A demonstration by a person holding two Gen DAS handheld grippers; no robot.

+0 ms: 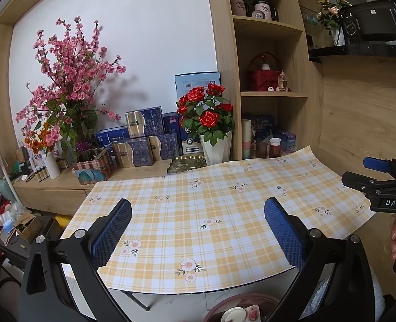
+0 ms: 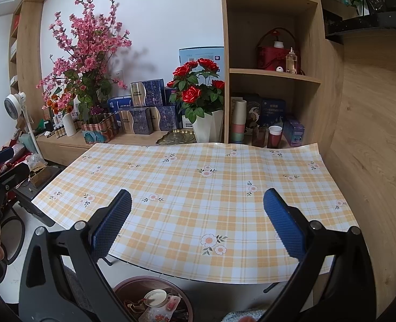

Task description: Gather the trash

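A round brown trash bin (image 2: pixel 133 285) stands on the floor below the table's near edge, holding a white lid, wrappers and other scraps; its rim (image 1: pixel 235 299) also shows at the bottom of the left wrist view. My left gripper (image 1: pixel 198 212) is open over the plaid tablecloth (image 1: pixel 198 204), nothing between its blue pads. My right gripper (image 2: pixel 198 209) is open too, above the same tablecloth (image 2: pixel 198 187) and just above the bin. In the left wrist view the right gripper (image 1: pixel 358 173) shows at the right edge, held by a hand.
Behind the table a wooden counter (image 2: pixel 63 141) carries pink blossoms (image 2: pixel 88 51), blue boxes (image 2: pixel 147 94), a rose pot (image 2: pixel 198 91) and a brass tray (image 2: pixel 176 136). Shelves (image 2: pixel 273 75) hold cups and a red basket. A fan (image 2: pixel 14 103) and clutter stand at the left.
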